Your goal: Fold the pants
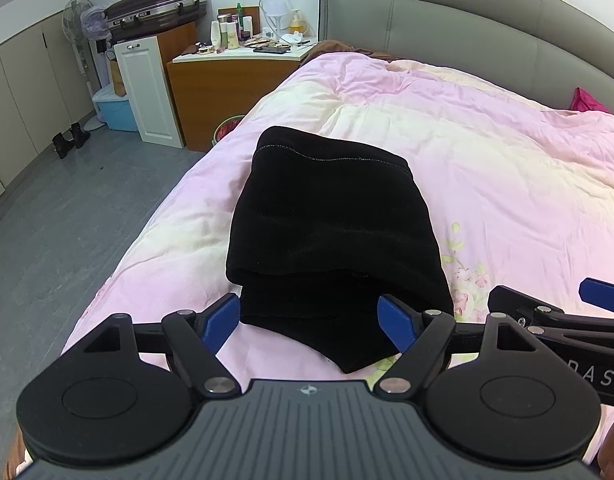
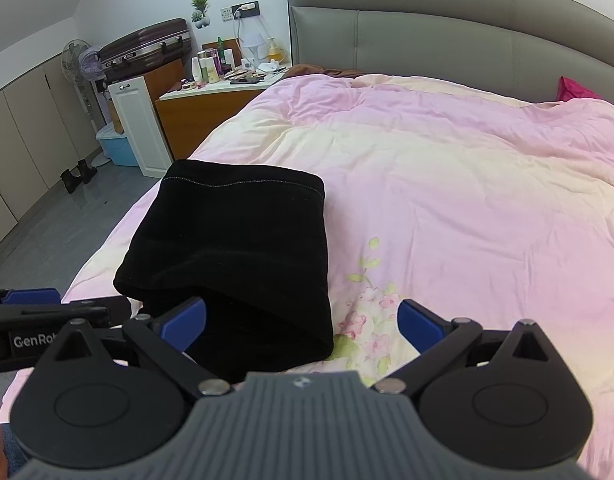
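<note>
Left wrist: folded pants (image 1: 331, 216) just ahead of left gripper (image 1: 311, 322), jaws apart; right gripper (image 2: 303, 324) apart too.

Left gripper (image 1: 309, 322) low in frame, blue fingers (image 1: 223, 320) spread wide, nothing clamped. Near edge of black pants (image 1: 331, 224) lies btwn them; pads look clear of the cloth. Pants folded into a thick stack on pink quilt (image 1: 487, 168), stitched hem at far end, lower layer sticking out toward cam in a rounded point. Right gripper (image 1: 563, 316) enters from rt edge, one blue finger tip visible, just beside pants' near-rt corner. Floral print on quilt rt of pants. Grey padded headboard (image 1: 447, 20) behind. Wooden nightstand (image 1: 227, 84) w/ bottles & clutter at bed's far left; suitcase (image 1: 159, 8), fan (image 1: 83, 20), white cabinet door (image 1: 147, 88), blue bin beyond. Grey floor (image 1: 67, 220) left.
</note>
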`<state>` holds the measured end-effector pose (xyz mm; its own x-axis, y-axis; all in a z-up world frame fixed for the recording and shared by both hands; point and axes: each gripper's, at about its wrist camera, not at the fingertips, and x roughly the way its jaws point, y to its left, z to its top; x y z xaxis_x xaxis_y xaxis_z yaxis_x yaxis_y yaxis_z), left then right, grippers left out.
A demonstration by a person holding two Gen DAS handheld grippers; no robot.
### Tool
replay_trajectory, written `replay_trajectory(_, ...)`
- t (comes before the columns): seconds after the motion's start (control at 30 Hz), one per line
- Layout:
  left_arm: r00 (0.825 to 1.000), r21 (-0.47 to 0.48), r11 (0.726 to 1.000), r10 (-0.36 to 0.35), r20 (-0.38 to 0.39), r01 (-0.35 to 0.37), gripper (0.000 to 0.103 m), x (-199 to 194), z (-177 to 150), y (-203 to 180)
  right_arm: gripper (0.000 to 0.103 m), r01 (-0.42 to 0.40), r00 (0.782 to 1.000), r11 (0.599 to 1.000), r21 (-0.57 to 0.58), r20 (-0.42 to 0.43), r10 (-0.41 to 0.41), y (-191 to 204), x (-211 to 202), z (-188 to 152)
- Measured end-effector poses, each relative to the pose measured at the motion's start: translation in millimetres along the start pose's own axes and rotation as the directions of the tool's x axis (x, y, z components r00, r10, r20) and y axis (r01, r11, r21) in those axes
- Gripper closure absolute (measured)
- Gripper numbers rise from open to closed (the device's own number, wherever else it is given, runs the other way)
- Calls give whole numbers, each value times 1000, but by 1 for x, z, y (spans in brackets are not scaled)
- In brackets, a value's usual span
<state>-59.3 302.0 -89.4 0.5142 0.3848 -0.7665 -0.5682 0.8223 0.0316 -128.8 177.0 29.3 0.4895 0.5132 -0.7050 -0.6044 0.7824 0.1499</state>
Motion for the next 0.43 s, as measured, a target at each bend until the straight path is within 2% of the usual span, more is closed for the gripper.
replay_trajectory(0.43,1000,26,1000,1,22,-2,12,-2,4,-1,5,15,1000,1000,11,1,-15,-2,-3,-1)
